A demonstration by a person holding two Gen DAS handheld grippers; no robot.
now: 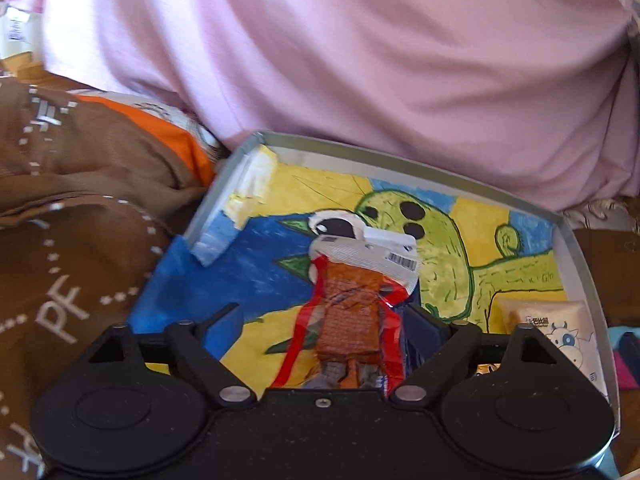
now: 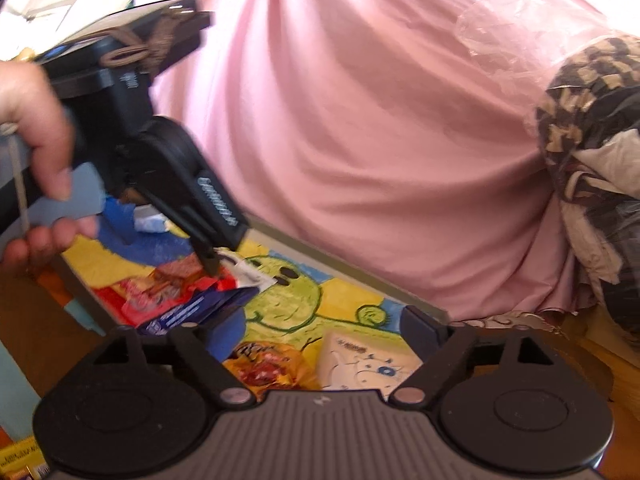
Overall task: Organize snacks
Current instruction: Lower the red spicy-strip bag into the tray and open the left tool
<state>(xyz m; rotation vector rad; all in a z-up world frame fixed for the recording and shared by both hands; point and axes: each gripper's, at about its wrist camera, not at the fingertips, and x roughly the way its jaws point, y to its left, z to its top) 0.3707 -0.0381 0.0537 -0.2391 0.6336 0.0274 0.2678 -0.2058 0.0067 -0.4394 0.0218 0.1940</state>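
1. In the right wrist view we see a bare hand (image 2: pixel 36 152) at the left edge, wrapped round the handle of the left gripper (image 2: pixel 212 264), which slants down into a shallow tray (image 2: pixel 352 258).
2. From the left wrist view the left gripper (image 1: pixel 324 320) has its fingers spread wide; a red and orange wafer packet (image 1: pixel 348 312) lies between them, nearer the right finger (whether it touches that finger we cannot tell).
3. That packet rests on the tray's painted lining, a green figure (image 1: pixel 440 248) on yellow and blue, with its white barcoded end pointing away from the camera.
4. The right gripper (image 2: pixel 320 328) hangs over the tray's near side, jaws spread and holding nothing.
5. Below its fingers lie an orange snack bag (image 2: pixel 268 364) and, just beside it, a cream packet with a cow print (image 2: pixel 364 364); the same cream packet (image 1: pixel 552 336) sits in the tray's right corner in the left wrist view.
6. Pink cloth (image 1: pixel 360 48) fills the space behind the tray, and a brown printed blanket (image 1: pixel 72 200) lies to its left.
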